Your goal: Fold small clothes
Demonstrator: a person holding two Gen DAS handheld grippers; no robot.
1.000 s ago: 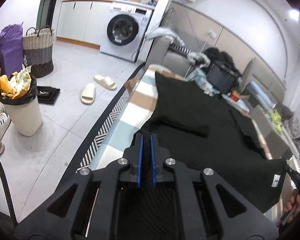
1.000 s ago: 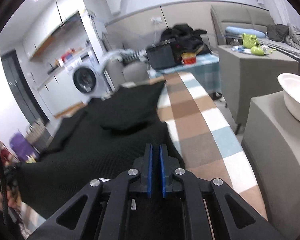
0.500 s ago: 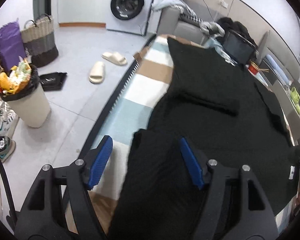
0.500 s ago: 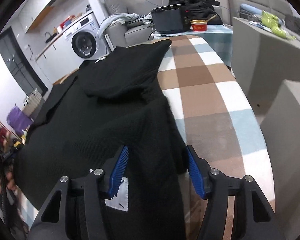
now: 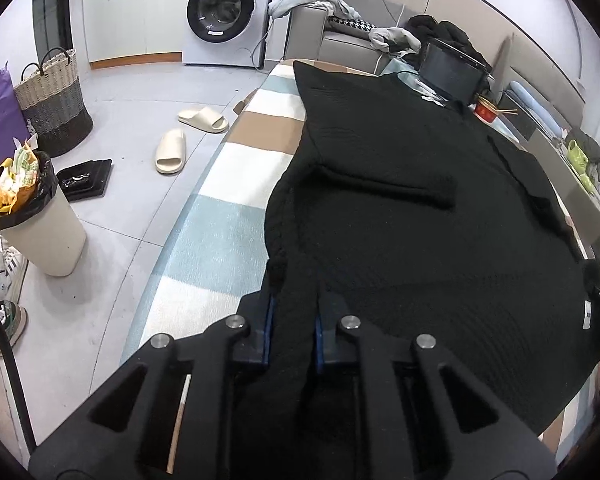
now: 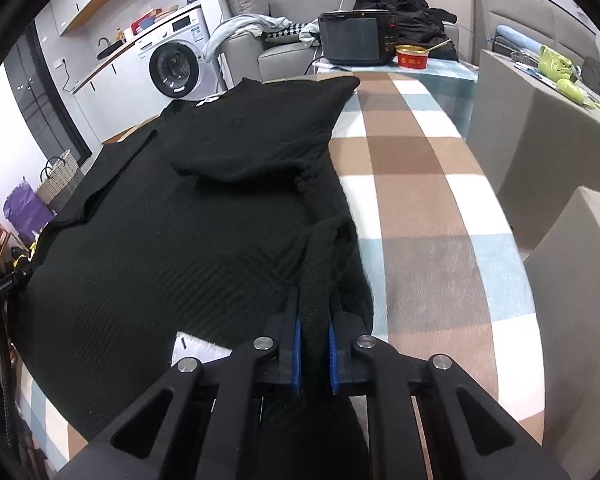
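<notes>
Half a second ago spread wide over the hem; now left gripper (image 5: 291, 330) closing, blue pads pinching a bunched ridge of the black ribbed-knit sweater (image 5: 420, 216), right gripper (image 6: 314, 350) clamped on another. Sweater spread flat on the brown, white and pale-blue checked tabletop (image 6: 420, 208). White front-loading washing machine (image 5: 224, 12) and pale tiled floor (image 5: 132, 120) beyond.

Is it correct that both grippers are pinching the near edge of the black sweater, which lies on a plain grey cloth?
Not quite. Left gripper and right gripper do pinch the black sweater, their jaws closing on its fabric, but the cloth is checked in brown, white and pale blue, not plain grey. The right wrist view shows it best.
</notes>
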